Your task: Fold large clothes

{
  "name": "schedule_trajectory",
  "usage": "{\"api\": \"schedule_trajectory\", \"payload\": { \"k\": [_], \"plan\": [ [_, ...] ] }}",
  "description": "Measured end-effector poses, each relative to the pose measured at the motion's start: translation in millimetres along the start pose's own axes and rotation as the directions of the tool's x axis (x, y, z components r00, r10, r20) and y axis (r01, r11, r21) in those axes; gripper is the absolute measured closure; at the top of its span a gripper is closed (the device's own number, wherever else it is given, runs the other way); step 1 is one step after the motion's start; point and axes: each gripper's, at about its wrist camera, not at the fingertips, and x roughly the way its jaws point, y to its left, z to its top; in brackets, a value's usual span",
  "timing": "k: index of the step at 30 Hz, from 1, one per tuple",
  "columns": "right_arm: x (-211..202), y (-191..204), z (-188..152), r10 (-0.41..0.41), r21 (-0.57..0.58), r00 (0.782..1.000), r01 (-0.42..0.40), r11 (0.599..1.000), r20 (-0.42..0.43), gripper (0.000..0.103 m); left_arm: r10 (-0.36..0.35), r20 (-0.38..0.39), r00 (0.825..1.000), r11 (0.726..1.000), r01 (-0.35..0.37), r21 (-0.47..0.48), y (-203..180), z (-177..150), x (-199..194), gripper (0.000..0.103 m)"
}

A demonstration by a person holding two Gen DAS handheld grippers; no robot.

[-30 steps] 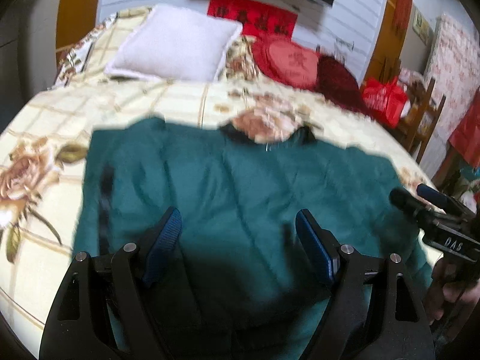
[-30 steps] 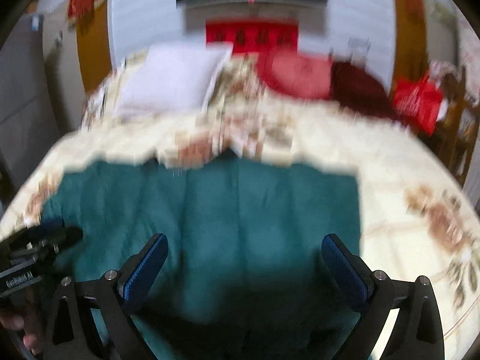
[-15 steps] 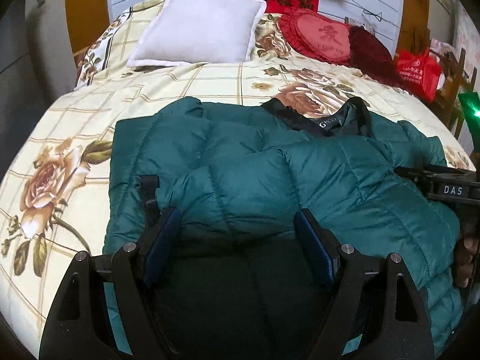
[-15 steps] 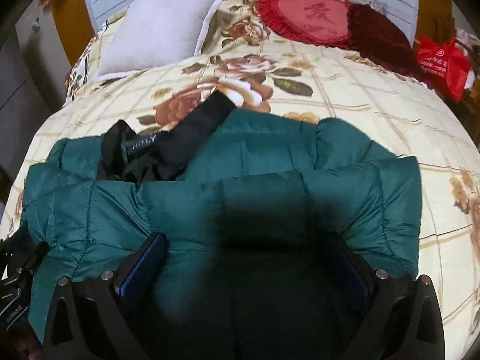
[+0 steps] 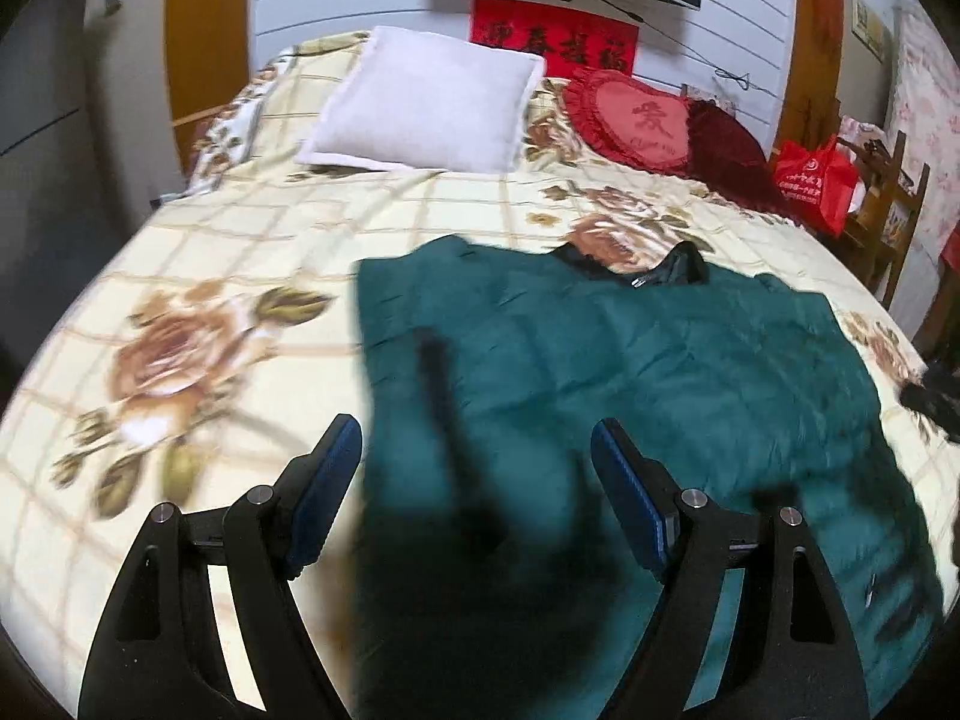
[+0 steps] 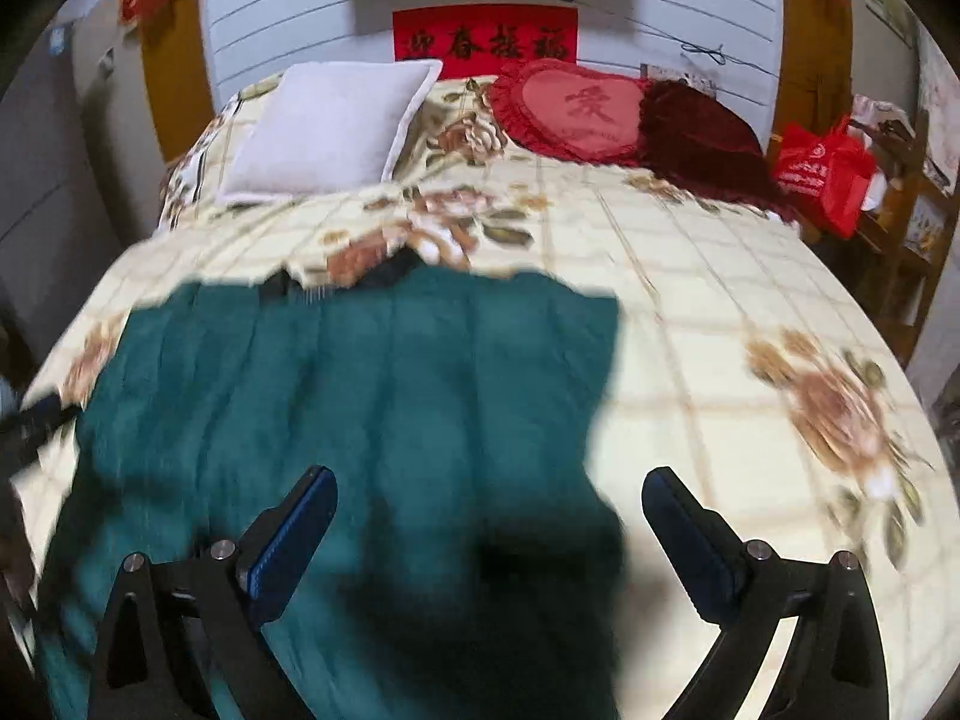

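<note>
Since the earlier frame half a second ago, both views have pulled back from the green jacket: then it filled the lower part of each picture, puffed and bunched close to the jaws; now it lies lower and flatter on the bed, with more of the floral bedspread exposed around it. The pictures are motion-blurred, so seams and edges are indistinct.

The jacket lies spread across the near middle of the bed, its black collar toward the pillows. The white pillow and red heart cushion at the head of the bed are well apart from it.

The left hand-held gripper has its jaws apart, over the jacket's left edge; no cloth is pinched between the pads. The right hand-held gripper likewise stands apart, over the jacket's right edge, with nothing clamped.

Judgement: the garment appears laid out and released, with no fold visible yet. The next step probably calls for taking hold of an edge or sleeve; the padded fabric may spring back when folded.
</note>
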Motion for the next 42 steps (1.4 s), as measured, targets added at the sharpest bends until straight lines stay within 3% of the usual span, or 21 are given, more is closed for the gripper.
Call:
{"api": "schedule_trajectory", "payload": {
  "k": [7, 11, 16, 22, 25, 27, 29, 30, 32, 35, 36, 38, 39, 42],
  "plan": [
    [-61, -30, -113, 0.055, 0.029, 0.997, -0.054, 0.998, -0.062, 0.001, 0.048, -0.086, 0.995, 0.998, -0.051, -0.036, 54, -71, -65, 0.024],
    [-82, -40, -173, 0.095, 0.056, 0.993, -0.092, 0.994, -0.072, 0.001, 0.049, -0.144, 0.988, 0.998, -0.054, -0.038, 61, -121, -82, 0.024],
    [-84, -48, -215, 0.150, 0.124, 0.985, -0.138, 0.983, -0.090, 0.001, 0.045, -0.177, 0.983, 0.999, -0.049, -0.018, 55, -167, -99, 0.024],
    [-93, -47, -225, 0.229, 0.147, 0.971, -0.217, 0.965, -0.064, 0.001, -0.029, -0.209, 0.978, 0.995, 0.008, -0.102, 59, -189, -109, 0.023],
    [-95, -37, -226, 0.346, 0.136, 0.937, -0.336, 0.932, -0.058, 0.001, -0.118, -0.196, 0.973, 0.983, 0.087, -0.160, 62, -196, -118, 0.024],
    [-95, -31, -227, 0.364, 0.118, 0.930, -0.355, 0.927, -0.062, 0.001, -0.176, -0.200, 0.964, 0.977, 0.147, -0.152, 56, -197, -121, 0.023],
    [-95, -29, -227, 0.366, 0.118, 0.929, -0.358, 0.926, -0.058, 0.001, -0.281, -0.205, 0.937, 0.957, 0.259, -0.130, 42, -199, -122, 0.023],
    [-95, -30, -228, 0.376, 0.133, 0.925, -0.367, 0.921, -0.051, 0.001, -0.292, -0.211, 0.933, 0.956, 0.276, -0.103, 34, -199, -122, 0.023],
    [-95, -33, -228, 0.386, 0.150, 0.922, -0.377, 0.914, -0.039, 0.001, -0.262, -0.213, 0.941, 0.965, 0.256, -0.059, 25, -199, -121, 0.021],
    [-96, -32, -229, 0.386, 0.154, 0.922, -0.377, 0.914, -0.032, 0.000, -0.299, -0.212, 0.930, 0.954, 0.287, -0.087, 22, -196, -120, 0.018],
    [-96, -31, -229, 0.400, 0.154, 0.916, -0.391, 0.908, -0.035, 0.000, -0.319, -0.206, 0.925, 0.947, 0.306, -0.093, 22, -196, -121, 0.018],
    [-96, -33, -228, 0.490, 0.176, 0.871, -0.478, 0.861, -0.028, 0.001, -0.382, -0.184, 0.906, 0.924, 0.368, -0.104, 21, -193, -126, 0.018],
    [-97, -35, -228, 0.505, 0.184, 0.863, -0.493, 0.850, -0.020, 0.002, -0.388, -0.173, 0.905, 0.921, 0.375, -0.105, 22, -192, -128, 0.018],
    [-96, -46, -229, 0.491, 0.231, 0.871, -0.477, 0.848, -0.004, 0.007, -0.350, -0.172, 0.921, 0.932, 0.324, -0.165, 36, -190, -120, 0.018]
  ]
}}
